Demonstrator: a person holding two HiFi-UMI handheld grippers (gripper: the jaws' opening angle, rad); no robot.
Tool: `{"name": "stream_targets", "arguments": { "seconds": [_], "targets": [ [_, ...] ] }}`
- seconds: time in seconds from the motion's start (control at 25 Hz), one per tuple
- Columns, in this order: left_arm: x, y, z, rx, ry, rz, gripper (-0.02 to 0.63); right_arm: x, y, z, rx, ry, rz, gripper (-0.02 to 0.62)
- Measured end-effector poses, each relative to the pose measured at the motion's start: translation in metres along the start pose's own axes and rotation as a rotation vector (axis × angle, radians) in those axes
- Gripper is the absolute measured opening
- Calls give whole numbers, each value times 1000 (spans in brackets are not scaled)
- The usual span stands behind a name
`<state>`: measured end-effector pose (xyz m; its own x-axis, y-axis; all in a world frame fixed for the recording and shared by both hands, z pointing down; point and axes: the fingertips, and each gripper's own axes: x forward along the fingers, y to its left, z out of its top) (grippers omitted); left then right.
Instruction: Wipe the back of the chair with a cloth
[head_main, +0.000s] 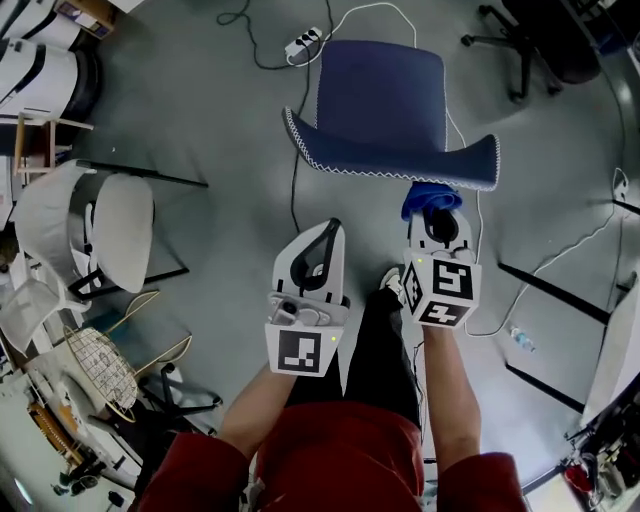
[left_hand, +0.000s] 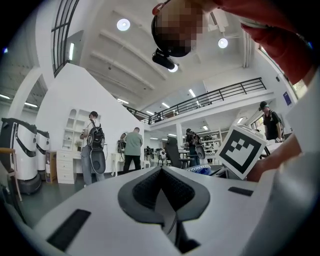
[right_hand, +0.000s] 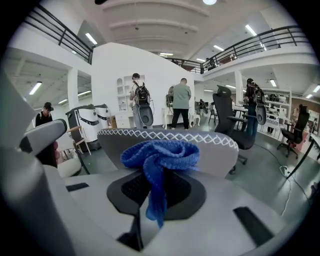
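The right hand-held gripper (head_main: 432, 215) is clamped on a bunched blue cloth (head_main: 428, 196), held just beside the white-stitched top edge of the blue chair back (head_main: 400, 160). The left hand-held gripper (head_main: 325, 230) hovers alongside with its jaws together and empty. A white chair (head_main: 115, 230) stands to the left. A power strip (head_main: 305, 40) lies on the floor beyond.
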<state>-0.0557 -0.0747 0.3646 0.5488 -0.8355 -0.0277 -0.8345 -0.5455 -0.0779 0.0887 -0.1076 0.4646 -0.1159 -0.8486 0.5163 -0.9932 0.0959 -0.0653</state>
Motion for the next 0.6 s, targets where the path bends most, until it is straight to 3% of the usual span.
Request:
{"name": "stream_targets", "arguments": {
  "seconds": [0.24, 0.6],
  "targets": [
    [-5, -6, -32, -27, 53, 68, 14, 22, -3, -21, 22, 23, 50, 63],
    [1, -14, -92, -22, 93, 87, 14, 76, -15, -74, 37, 67, 80, 63]
  ]
}}
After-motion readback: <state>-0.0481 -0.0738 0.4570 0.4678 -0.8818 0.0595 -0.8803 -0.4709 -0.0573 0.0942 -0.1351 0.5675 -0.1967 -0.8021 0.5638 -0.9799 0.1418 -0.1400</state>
